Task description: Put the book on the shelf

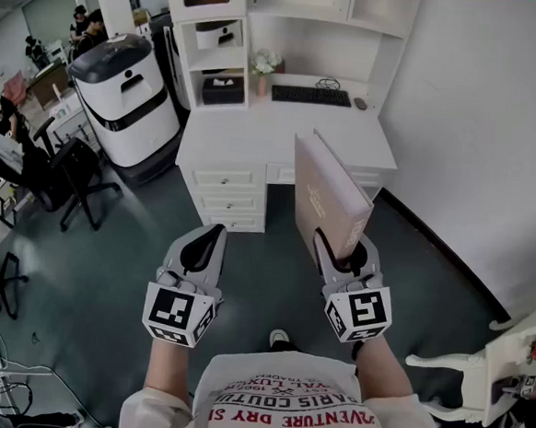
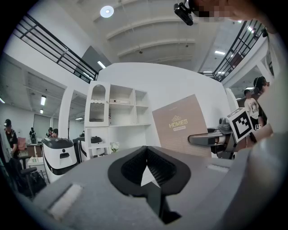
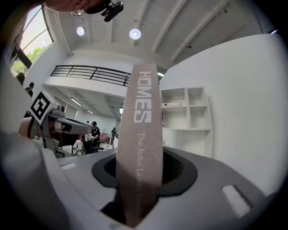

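One book (image 1: 329, 199), brown and thin, with the pale word HOMES on the front and down the spine. Standing straight up in the air over the floor (image 1: 107, 260), not yet on the shelf (image 1: 304, 45). Squeezed at the bottom edge by the right gripper (image 1: 339, 249), one jaw on each cover. Just beside it, the left gripper (image 1: 209, 241), pinched shut with nothing in it. Two grippers in all, each with one marker cube.

Ahead, one white surface (image 1: 284, 131) against a white wall (image 1: 478, 133). On top: one black keyboard (image 1: 311, 95), one mouse (image 1: 360, 103) beside it, and one small bunch of pale flowers (image 1: 265, 63). Below, a stack of three white drawers (image 1: 228, 196). Above, the white shelf with open boxes. Off to the left, one big white and black machine (image 1: 129, 96) and a black chair (image 1: 63, 178). Off to the right, one white chair (image 1: 505, 366). Dark grey-green floor all around.
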`<state>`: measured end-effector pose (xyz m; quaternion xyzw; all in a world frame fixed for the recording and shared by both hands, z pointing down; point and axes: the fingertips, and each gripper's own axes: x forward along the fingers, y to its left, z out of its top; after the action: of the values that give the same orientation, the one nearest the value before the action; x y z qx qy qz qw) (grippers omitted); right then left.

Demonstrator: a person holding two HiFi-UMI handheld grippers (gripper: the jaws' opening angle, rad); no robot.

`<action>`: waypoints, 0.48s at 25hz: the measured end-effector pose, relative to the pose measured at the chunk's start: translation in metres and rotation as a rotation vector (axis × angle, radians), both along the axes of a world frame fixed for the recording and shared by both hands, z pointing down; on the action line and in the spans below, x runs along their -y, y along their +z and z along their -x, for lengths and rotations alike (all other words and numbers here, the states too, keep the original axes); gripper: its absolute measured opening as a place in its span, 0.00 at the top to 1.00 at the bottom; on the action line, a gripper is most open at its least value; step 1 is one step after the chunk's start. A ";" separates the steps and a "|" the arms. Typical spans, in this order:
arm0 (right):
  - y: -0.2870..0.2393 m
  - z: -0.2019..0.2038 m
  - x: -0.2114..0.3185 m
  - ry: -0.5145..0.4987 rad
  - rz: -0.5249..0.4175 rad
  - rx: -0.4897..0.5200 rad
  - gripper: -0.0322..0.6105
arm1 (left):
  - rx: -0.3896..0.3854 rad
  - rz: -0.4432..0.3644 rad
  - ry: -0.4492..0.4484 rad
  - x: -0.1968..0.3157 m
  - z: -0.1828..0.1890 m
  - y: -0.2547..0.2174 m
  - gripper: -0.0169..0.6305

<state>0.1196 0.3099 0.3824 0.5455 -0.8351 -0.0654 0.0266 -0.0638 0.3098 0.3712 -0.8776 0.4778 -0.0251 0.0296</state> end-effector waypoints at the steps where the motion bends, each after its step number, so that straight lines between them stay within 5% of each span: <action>1: 0.000 -0.001 0.001 0.000 0.000 0.000 0.68 | 0.000 -0.001 0.000 0.001 0.000 0.000 0.96; 12: 0.001 -0.017 0.024 0.013 0.004 0.021 0.68 | -0.023 -0.016 -0.022 0.024 -0.010 -0.004 0.96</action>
<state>0.1365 0.2862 0.3835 0.5517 -0.8318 -0.0580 0.0193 -0.0541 0.2862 0.3670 -0.8722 0.4881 -0.0113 0.0310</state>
